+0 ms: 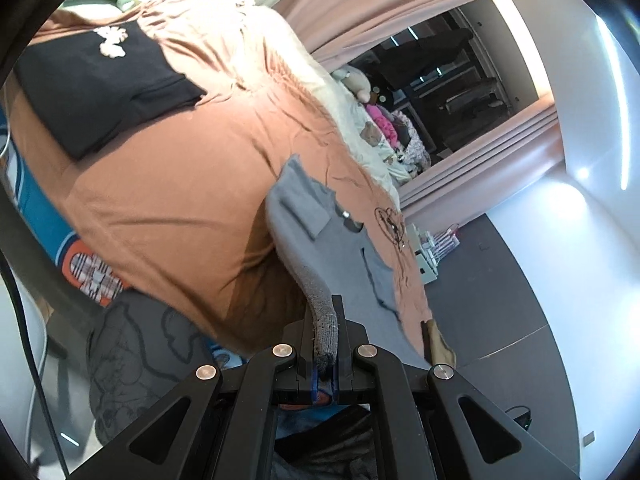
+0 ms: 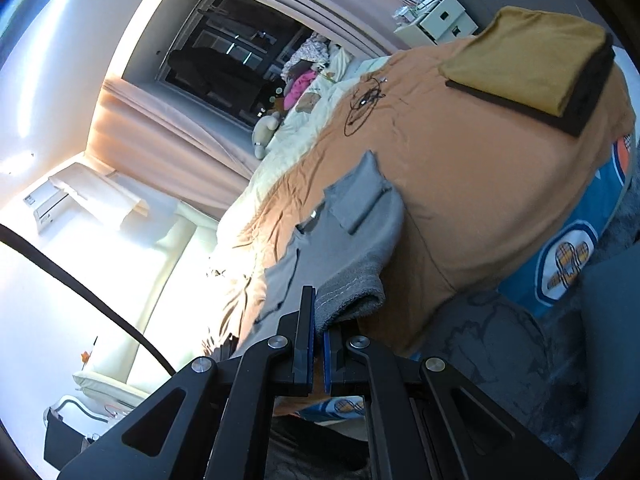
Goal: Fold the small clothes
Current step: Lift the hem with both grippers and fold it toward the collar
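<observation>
I have both grippers pinching the grey shorts' waistband: left gripper (image 1: 325,320) and right gripper (image 2: 320,320), jaws pressed on cloth. The grey shorts (image 1: 320,240) drape over the bed's orange sheet (image 1: 168,184).

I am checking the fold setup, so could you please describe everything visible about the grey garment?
The grey garment is soft, plain cloth with a ribbed hem, a stitched pocket and a small metal button. It lies partly spread on the orange sheet, its near edge lifted. The left gripper is shut on one bunched hem corner; the right gripper is shut on the other.
</observation>
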Demonstrator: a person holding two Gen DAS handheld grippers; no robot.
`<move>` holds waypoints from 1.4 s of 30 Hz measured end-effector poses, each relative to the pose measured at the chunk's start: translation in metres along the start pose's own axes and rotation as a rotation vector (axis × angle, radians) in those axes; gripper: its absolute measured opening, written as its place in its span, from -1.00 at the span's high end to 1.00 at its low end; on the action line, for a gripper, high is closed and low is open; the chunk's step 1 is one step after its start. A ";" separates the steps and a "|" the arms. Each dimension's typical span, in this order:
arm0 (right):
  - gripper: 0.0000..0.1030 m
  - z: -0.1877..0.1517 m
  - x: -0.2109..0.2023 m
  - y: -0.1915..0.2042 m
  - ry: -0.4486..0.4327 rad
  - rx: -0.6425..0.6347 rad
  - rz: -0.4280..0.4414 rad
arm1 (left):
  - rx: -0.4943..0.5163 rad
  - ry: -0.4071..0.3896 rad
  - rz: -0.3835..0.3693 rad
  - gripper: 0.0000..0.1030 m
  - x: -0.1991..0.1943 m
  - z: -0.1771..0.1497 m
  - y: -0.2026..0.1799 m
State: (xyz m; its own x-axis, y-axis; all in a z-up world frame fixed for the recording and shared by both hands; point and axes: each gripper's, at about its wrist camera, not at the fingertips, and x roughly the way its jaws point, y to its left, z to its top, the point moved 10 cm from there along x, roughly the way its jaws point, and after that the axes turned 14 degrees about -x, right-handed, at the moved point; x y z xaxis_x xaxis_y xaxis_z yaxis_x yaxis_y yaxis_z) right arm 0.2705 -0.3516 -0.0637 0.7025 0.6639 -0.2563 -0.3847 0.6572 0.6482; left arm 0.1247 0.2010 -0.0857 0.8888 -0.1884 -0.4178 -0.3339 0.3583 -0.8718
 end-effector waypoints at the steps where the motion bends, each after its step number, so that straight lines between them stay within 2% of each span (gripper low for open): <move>1: 1.00 0.005 0.003 0.001 -0.005 -0.008 -0.001 | 0.006 -0.003 -0.001 0.93 0.001 0.002 -0.003; 10: 1.00 0.049 0.062 0.005 0.000 -0.088 -0.009 | 0.066 0.001 0.007 0.93 0.050 0.055 -0.047; 19: 1.00 0.100 0.143 -0.004 0.040 -0.113 -0.073 | 0.109 0.006 0.074 0.93 0.130 0.117 -0.075; 33: 1.00 0.164 0.283 -0.019 0.153 -0.162 -0.190 | 0.120 0.031 0.225 0.93 0.271 0.192 -0.070; 42: 1.00 0.178 0.384 -0.047 0.251 -0.162 -0.291 | 0.149 0.083 0.371 0.92 0.368 0.222 -0.031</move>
State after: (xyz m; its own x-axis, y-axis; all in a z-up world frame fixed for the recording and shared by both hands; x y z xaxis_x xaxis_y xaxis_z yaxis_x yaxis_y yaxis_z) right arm 0.6645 -0.1911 -0.0648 0.6359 0.4955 -0.5917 -0.2950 0.8645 0.4069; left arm 0.5319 0.3235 -0.1563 0.6862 -0.0926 -0.7215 -0.5725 0.5431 -0.6142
